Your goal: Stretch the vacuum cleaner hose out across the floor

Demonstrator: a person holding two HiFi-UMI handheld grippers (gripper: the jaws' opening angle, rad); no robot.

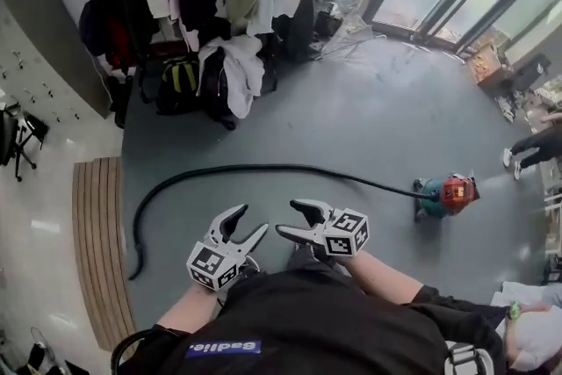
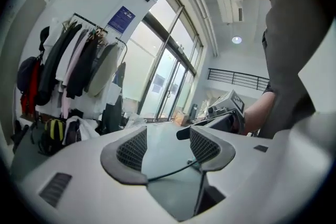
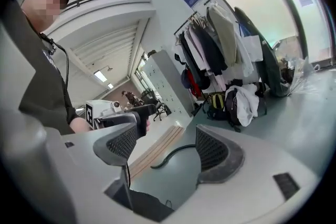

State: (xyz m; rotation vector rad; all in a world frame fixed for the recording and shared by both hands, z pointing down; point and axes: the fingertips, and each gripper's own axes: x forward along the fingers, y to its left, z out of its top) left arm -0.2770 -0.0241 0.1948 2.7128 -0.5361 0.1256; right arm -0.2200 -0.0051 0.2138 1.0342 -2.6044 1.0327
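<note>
Left gripper (image 1: 250,219) and right gripper (image 1: 287,218) were held side by side, jaws spread, nothing between the pads. The vacuum cleaner hose (image 1: 263,168) lay on the floor ahead of both. It ran from the vacuum cleaner (image 1: 450,192), out to the right gripper's right, to a curved end left of the left gripper, beside wooden slats (image 1: 98,241).

Matt black hose (image 1: 263,168), prob. plastic, smooth grey floor (image 1: 369,101) w/ slight sheen, slatted wood mat (image 1: 97,233), glossy red vac (image 1: 454,191)
</note>
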